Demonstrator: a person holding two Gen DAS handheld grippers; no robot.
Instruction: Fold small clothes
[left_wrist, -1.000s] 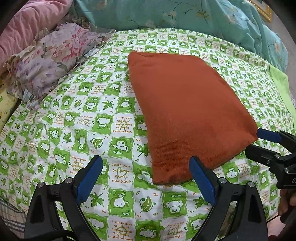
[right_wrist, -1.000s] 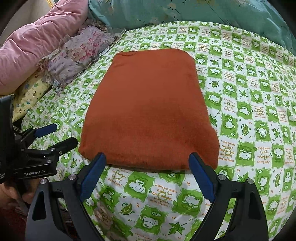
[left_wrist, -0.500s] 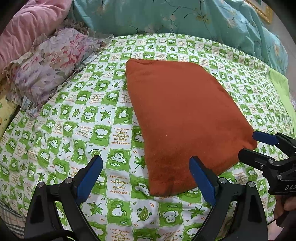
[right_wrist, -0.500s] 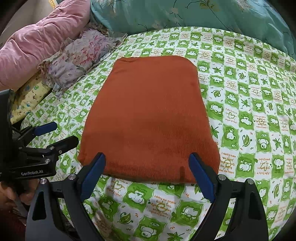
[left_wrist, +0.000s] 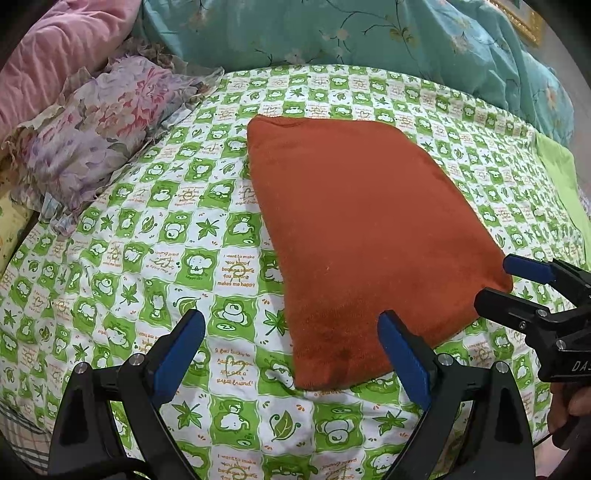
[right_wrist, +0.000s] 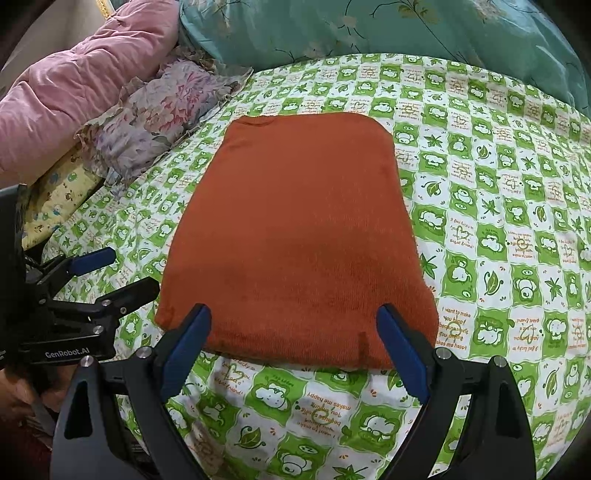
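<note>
A rust-orange garment lies folded into a flat rectangle on the green-and-white checked bedsheet; it also shows in the right wrist view. My left gripper is open and empty, hovering just short of the garment's near left corner. My right gripper is open and empty, above the garment's near edge. Each gripper shows in the other's view, the right gripper at the garment's right corner and the left gripper at its left edge.
A floral pillow and a pink quilt lie at the left. A teal flowered duvet runs along the back. A plain light-green cloth lies at the far right of the bed.
Both grippers have drawn back a little toward me and away from the garment's near edge. Both stayed open. The garment has not moved.
</note>
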